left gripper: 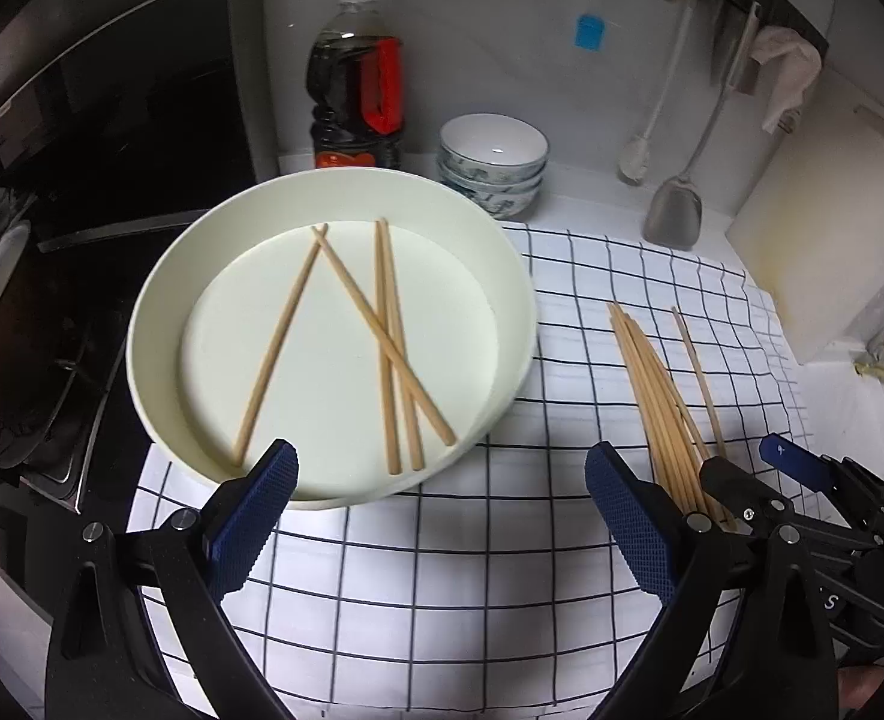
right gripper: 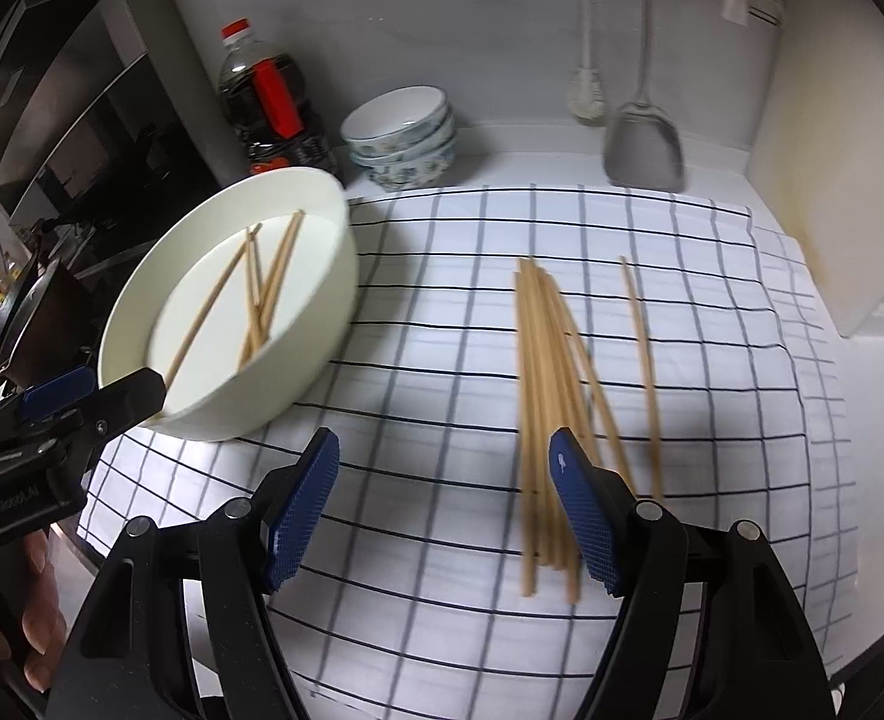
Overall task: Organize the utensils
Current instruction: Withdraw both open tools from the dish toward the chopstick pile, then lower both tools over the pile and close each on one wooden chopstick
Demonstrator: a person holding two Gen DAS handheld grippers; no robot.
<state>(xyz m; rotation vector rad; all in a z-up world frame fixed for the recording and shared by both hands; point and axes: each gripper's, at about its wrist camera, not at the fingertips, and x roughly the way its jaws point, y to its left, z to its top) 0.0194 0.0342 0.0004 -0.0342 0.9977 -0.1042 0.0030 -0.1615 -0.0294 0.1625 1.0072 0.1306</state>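
A white round basin (left gripper: 142, 324) (right gripper: 334, 276) holds several wooden chopsticks (left gripper: 388, 348) (right gripper: 262, 294), some crossed. It sits on the left of a white checked cloth (left gripper: 442, 570) (right gripper: 442, 312). More chopsticks lie on the cloth in a loose bundle (left gripper: 652, 384) (right gripper: 544, 390), with a single chopstick (left gripper: 700, 378) (right gripper: 640, 360) to their right. My left gripper (left gripper: 442, 468) (right gripper: 100, 393) hangs open at the basin's near rim, holding nothing. My right gripper (right gripper: 442, 450) (left gripper: 748, 462) is open above the cloth, and its right finger covers the bundle's near end.
At the back wall stand a dark sauce bottle (left gripper: 355, 84), stacked patterned bowls (left gripper: 493, 162), a hanging metal spatula (left gripper: 676, 210) and a white brush (left gripper: 634, 162). A pale cutting board (left gripper: 826, 228) leans at the right. A dark stove (left gripper: 52, 300) lies left of the basin.
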